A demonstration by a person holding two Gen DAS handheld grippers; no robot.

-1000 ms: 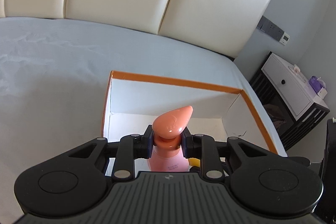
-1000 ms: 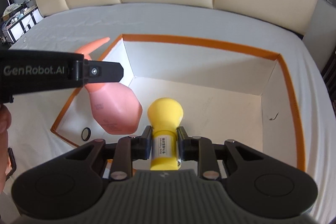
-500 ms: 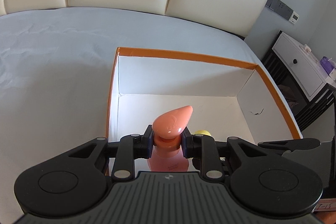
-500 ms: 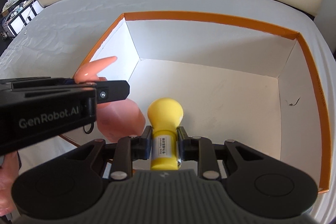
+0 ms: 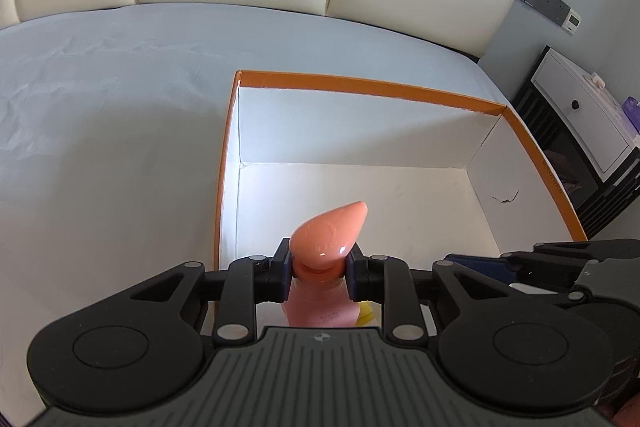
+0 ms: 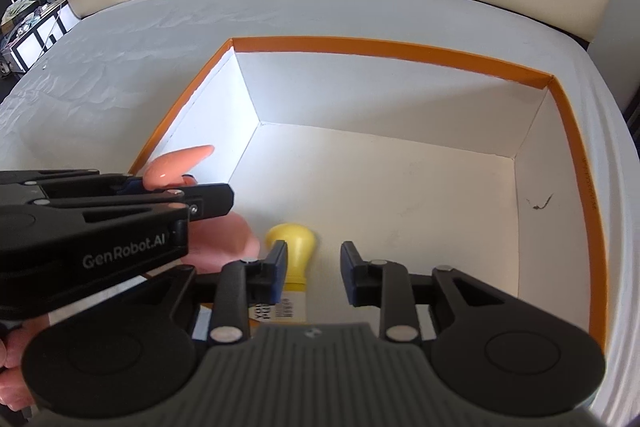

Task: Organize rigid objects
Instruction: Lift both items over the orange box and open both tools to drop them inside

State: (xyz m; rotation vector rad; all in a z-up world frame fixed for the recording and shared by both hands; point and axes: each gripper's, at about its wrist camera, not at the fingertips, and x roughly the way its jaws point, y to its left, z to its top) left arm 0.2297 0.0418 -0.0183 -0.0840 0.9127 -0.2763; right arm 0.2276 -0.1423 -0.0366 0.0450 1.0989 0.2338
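A: From the left wrist view, what do you have?

B: The left gripper (image 5: 319, 269) is clamped on the neck of a glossy pink plastic pump bottle (image 5: 326, 239), just under its teardrop-shaped head. The bottle hangs inside the near-left corner of the white cardboard box with the orange rim (image 5: 364, 85), which sits on a pale grey bedsheet (image 5: 108, 131). A sliver of yellow shows beside the bottle's base.

A: And the right wrist view?

B: The right gripper (image 6: 313, 275) has just been opening; its jaws now stand apart. The small yellow plastic bottle with a rounded cap (image 6: 294, 247) lies on the box floor near the front wall, up against the left pad, with clear space to the right pad, so I judge it released. The pink bottle's body sits just left of it, seemingly touching.

A: What could go wrong from here?

B: Both bottles crowd the same corner. If the left hand lowers the pink bottle further, its wide base may push or pin the yellow one. It is also held only by the neck, so letting go before the base rests flat could tip it against the box's left wall. And the right gripper's left pad could drag the yellow bottle along as it lifts.
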